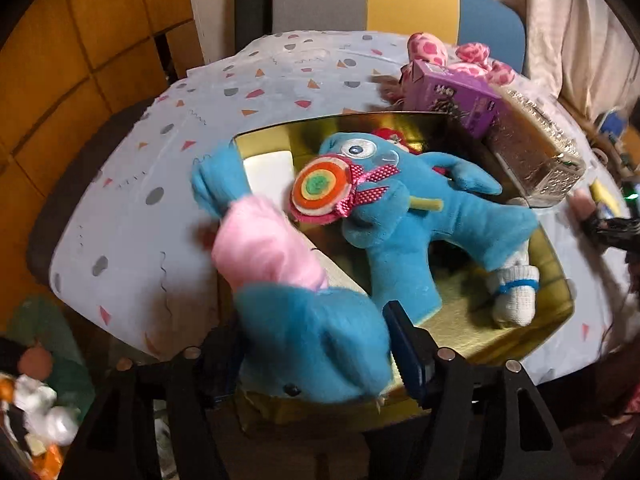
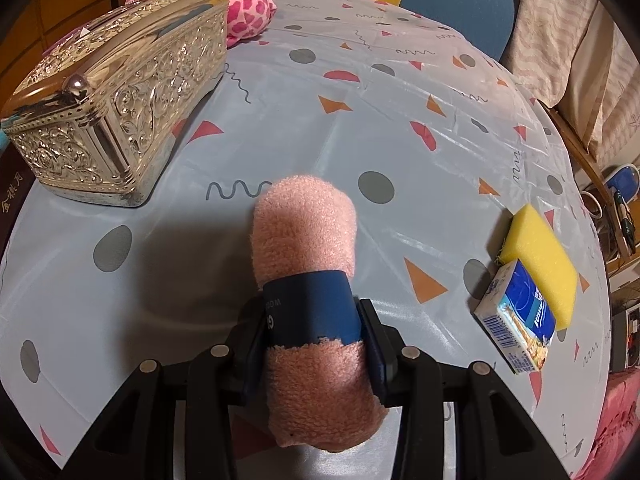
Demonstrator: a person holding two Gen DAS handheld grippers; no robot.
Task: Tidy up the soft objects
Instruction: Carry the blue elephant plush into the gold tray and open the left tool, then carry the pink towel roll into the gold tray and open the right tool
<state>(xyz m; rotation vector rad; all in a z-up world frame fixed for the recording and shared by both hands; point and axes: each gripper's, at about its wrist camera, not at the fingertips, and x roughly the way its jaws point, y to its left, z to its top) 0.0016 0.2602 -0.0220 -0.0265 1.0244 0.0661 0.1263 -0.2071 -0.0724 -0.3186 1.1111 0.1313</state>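
Blurred blue-and-pink plush [image 1: 280, 280] in left hand-held gripper [image 1: 316, 356], outline smeared.

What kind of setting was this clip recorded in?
Probably a home room. A patterned tablecloth covers the table, a padded chair stands behind it, and plush toys such as the blue plush lie in a gold tray.

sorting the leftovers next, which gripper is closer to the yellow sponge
Right. The right gripper, shut on the rolled pink towel, has the yellow sponge just off to its right on the table. The left gripper holds a blue plush over the gold box; no sponge shows there.
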